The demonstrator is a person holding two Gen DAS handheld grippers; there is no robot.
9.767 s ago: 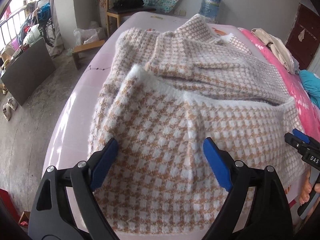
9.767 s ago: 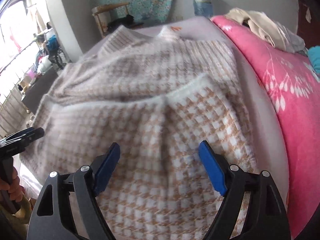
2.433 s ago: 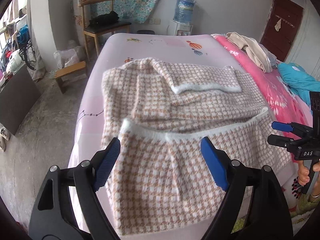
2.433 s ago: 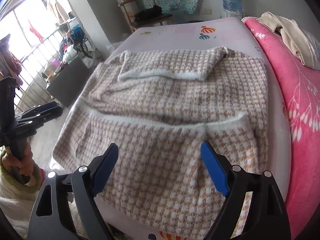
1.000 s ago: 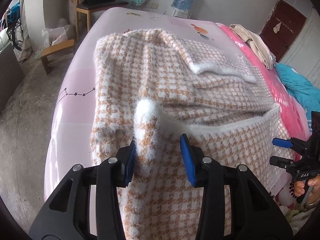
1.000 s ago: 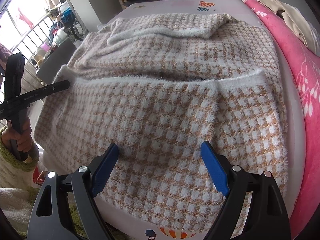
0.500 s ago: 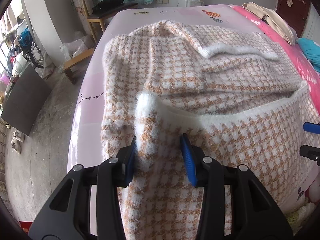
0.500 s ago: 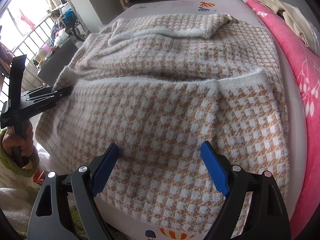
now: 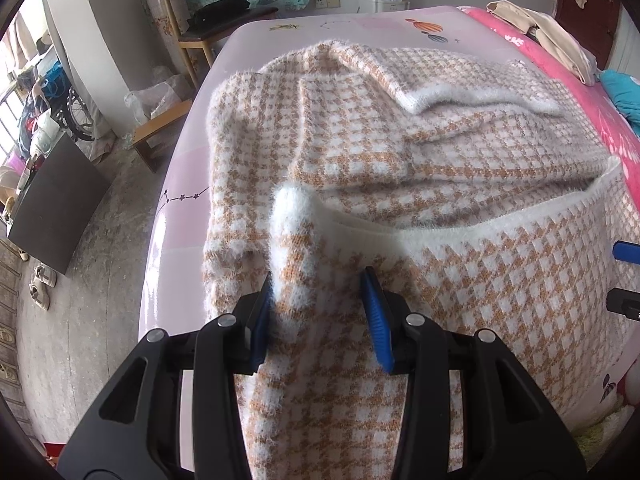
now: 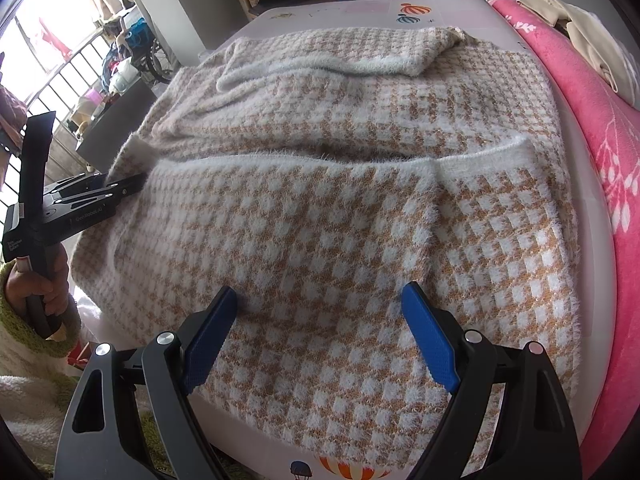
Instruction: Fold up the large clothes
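Note:
A fuzzy tan-and-white check sweater (image 9: 460, 168) lies spread over the bed, its near part folded back with a white trimmed edge (image 9: 460, 232) across the middle. My left gripper (image 9: 318, 300) is shut on the bunched left corner of that folded part, and the white trim stands up just beyond the jaws. From the right wrist view the left gripper (image 10: 120, 188) shows at the sweater's (image 10: 340, 240) left edge, held by a hand (image 10: 40, 288). My right gripper (image 10: 320, 300) is open just above the near part with nothing between its pads. Its blue tip (image 9: 626, 252) shows at the far right.
The bed has a lilac sheet (image 9: 248, 64) and a pink blanket (image 10: 600, 128) on the right with beige clothes (image 10: 580, 28). A wooden chair (image 9: 200, 28), a low bench (image 9: 160, 128) and a dark board (image 9: 52, 208) stand on the floor at left.
The left gripper went from wide open to shut on the folded corner and has since swung slightly, keeping its grip. The right gripper has stayed open and still.

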